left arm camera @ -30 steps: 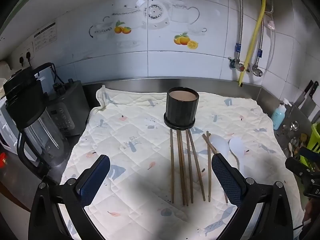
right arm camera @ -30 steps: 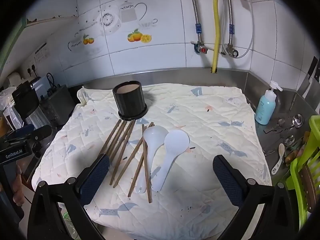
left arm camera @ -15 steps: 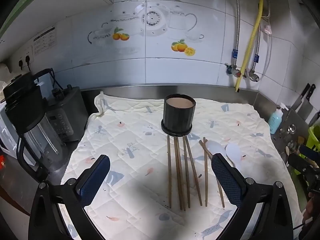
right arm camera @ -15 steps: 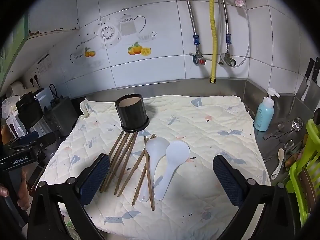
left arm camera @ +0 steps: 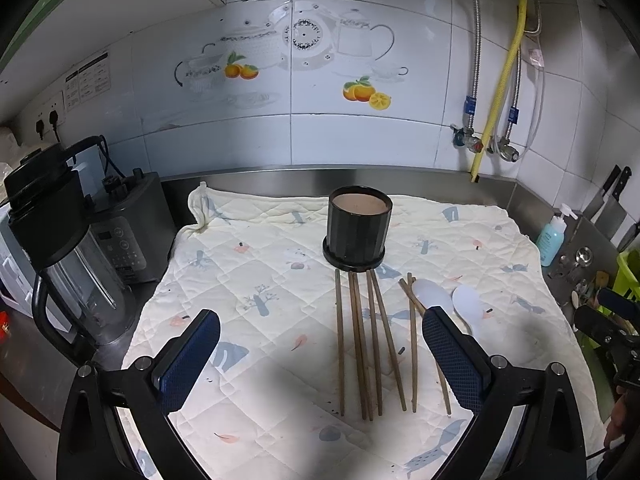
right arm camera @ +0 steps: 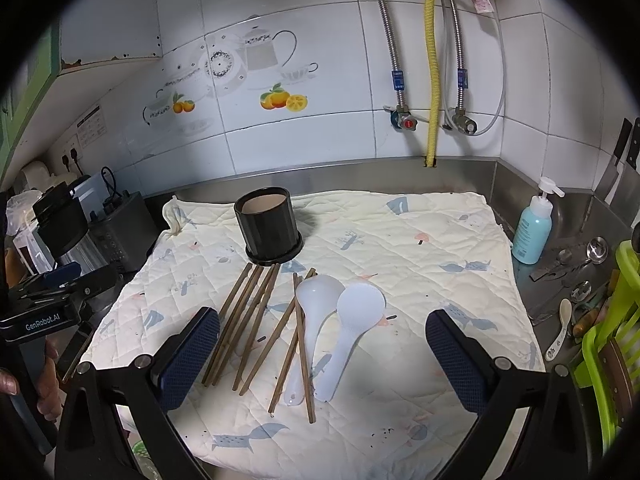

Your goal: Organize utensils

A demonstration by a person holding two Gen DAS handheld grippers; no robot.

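Both the left tool [left arm camera: 320, 354] and the right tool [right arm camera: 322, 354] hang spread wide and empty above the quilted cream cloth [right arm camera: 420, 248] on the worktop. Brown wooden chopsticks [right arm camera: 250, 316] and two white plastic rice spoons [right arm camera: 352, 320] lie loose just before the upright black cylindrical holder [right arm camera: 270, 226].

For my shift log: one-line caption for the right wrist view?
Open right tool above chopsticks and two white spoons lying before an empty black holder.

We see even, bright indoor light on the white tiled wall [left arm camera: 360, 140]; a soft dark shadow crosses the quilted cloth [left arm camera: 280, 360] nearest us; fisheye bending and black corners frame both sharp views
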